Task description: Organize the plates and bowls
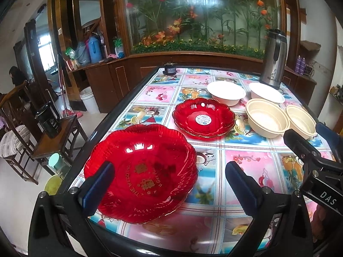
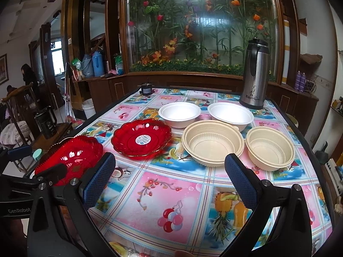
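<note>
Our left gripper (image 1: 169, 184) is spread wide and empty, the near red plate (image 1: 141, 171) lying between its fingers. Our right gripper (image 2: 169, 180) is also wide and empty, over bare tablecloth (image 2: 171, 192). Beyond sit 1 more red plate (image 2: 142, 138) and 4 bowls; the left is nearer.

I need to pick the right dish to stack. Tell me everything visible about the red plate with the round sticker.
The red plate with the sticker is translucent, glossy, seemingly plastic, with a scalloped, ribbed rim edged in gold. A round white and blue sticker sits in its centre. It lies flat and upright on the patterned tablecloth, empty, between the other red plate and the large beige bowl. Neither gripper touches it.
</note>
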`<state>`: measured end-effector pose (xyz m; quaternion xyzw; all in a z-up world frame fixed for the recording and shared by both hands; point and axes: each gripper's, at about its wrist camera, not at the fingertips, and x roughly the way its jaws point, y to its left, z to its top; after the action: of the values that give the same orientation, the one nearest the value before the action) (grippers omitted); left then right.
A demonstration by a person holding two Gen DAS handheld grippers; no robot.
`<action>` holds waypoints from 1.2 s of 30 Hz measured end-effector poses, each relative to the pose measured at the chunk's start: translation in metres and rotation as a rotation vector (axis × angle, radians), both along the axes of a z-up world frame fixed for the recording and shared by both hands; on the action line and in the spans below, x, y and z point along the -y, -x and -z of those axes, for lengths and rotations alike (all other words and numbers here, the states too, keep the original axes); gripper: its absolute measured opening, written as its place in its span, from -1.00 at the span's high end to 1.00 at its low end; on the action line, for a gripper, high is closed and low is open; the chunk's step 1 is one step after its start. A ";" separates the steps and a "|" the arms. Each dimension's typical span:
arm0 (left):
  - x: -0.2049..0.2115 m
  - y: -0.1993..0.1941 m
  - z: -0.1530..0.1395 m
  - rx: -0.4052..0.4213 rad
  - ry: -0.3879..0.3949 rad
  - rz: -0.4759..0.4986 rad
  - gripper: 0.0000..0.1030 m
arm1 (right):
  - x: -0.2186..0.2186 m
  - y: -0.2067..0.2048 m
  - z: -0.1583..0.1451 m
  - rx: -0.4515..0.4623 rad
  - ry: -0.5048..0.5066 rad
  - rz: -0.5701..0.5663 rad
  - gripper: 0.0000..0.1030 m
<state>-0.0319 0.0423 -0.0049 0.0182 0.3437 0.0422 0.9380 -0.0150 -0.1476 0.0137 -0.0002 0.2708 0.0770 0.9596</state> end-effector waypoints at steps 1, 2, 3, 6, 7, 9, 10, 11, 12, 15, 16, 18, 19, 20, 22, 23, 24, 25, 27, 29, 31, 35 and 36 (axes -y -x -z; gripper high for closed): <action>-0.001 0.000 0.000 0.002 0.002 -0.003 -1.00 | 0.000 0.000 0.000 0.000 0.000 0.001 -1.00; -0.003 0.000 0.000 0.001 0.005 -0.007 -1.00 | 0.000 0.000 0.000 -0.001 0.000 0.000 -1.00; -0.005 0.000 -0.001 -0.001 0.008 -0.008 -1.00 | 0.000 0.000 0.000 -0.001 0.001 -0.001 -1.00; -0.009 -0.001 -0.001 -0.002 0.023 -0.015 -1.00 | 0.000 0.000 -0.001 0.000 0.004 -0.001 -1.00; -0.009 -0.002 -0.001 -0.004 0.026 -0.015 -1.00 | 0.000 0.000 -0.001 -0.001 0.003 -0.001 -1.00; -0.010 -0.002 -0.001 -0.005 0.028 -0.012 -1.00 | 0.000 0.000 -0.001 0.000 0.005 0.000 -1.00; -0.009 -0.002 -0.001 -0.004 0.027 -0.013 -1.00 | 0.000 0.000 -0.001 0.000 0.006 0.001 -1.00; -0.009 -0.002 -0.001 -0.004 0.027 -0.012 -1.00 | -0.001 0.000 -0.001 -0.002 0.006 0.002 -1.00; -0.009 -0.003 -0.001 -0.005 0.030 -0.008 -1.00 | 0.000 0.000 -0.002 -0.002 0.004 0.003 -1.00; -0.007 -0.002 -0.001 -0.001 0.024 -0.004 -0.99 | -0.001 0.001 -0.002 0.001 0.007 0.007 -1.00; -0.007 -0.002 -0.002 0.000 0.024 -0.002 -1.00 | -0.002 0.001 -0.002 0.000 0.007 0.008 -1.00; -0.007 -0.002 -0.001 -0.002 0.027 -0.001 -1.00 | -0.002 0.001 -0.002 -0.001 0.006 0.008 -1.00; -0.008 -0.002 -0.001 -0.002 0.026 -0.002 -1.00 | -0.002 0.000 -0.002 -0.004 0.006 0.006 -1.00; -0.007 -0.002 -0.001 -0.001 0.024 -0.004 -1.00 | -0.003 0.001 -0.001 -0.003 0.008 0.006 -1.00; -0.009 -0.002 0.000 -0.003 0.024 -0.006 -1.00 | -0.005 0.000 -0.001 -0.008 0.012 0.005 -1.00; -0.010 -0.002 0.000 -0.005 0.023 -0.008 -1.00 | -0.006 0.000 -0.001 -0.009 0.013 0.003 -1.00; -0.012 -0.002 0.001 -0.008 0.019 -0.012 -1.00 | -0.008 -0.001 0.000 -0.011 0.014 0.001 -1.00; -0.014 -0.002 0.001 -0.008 0.017 -0.015 -1.00 | -0.010 -0.002 0.000 -0.014 0.014 -0.004 -1.00; -0.022 -0.001 0.001 -0.006 0.013 -0.029 -1.00 | -0.016 -0.005 -0.001 -0.022 0.012 -0.016 -1.00; -0.031 0.000 0.002 -0.007 0.000 -0.045 -1.00 | -0.025 -0.008 -0.001 -0.032 0.012 -0.034 -1.00; -0.046 0.004 0.003 -0.005 -0.019 -0.073 -1.00 | -0.037 -0.010 -0.001 -0.038 0.012 -0.053 -1.00; -0.086 0.007 0.008 -0.034 -0.023 -0.142 -1.00 | -0.062 -0.015 0.004 -0.058 0.016 -0.094 -1.00; -0.098 0.008 0.010 -0.043 -0.016 -0.163 -1.00 | -0.068 -0.016 0.006 -0.065 0.017 -0.100 -1.00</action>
<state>-0.0400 0.1405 -0.0150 -0.0016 0.3637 0.1207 0.9237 0.0013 -0.0800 0.0082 -0.0196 0.3022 0.1227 0.9451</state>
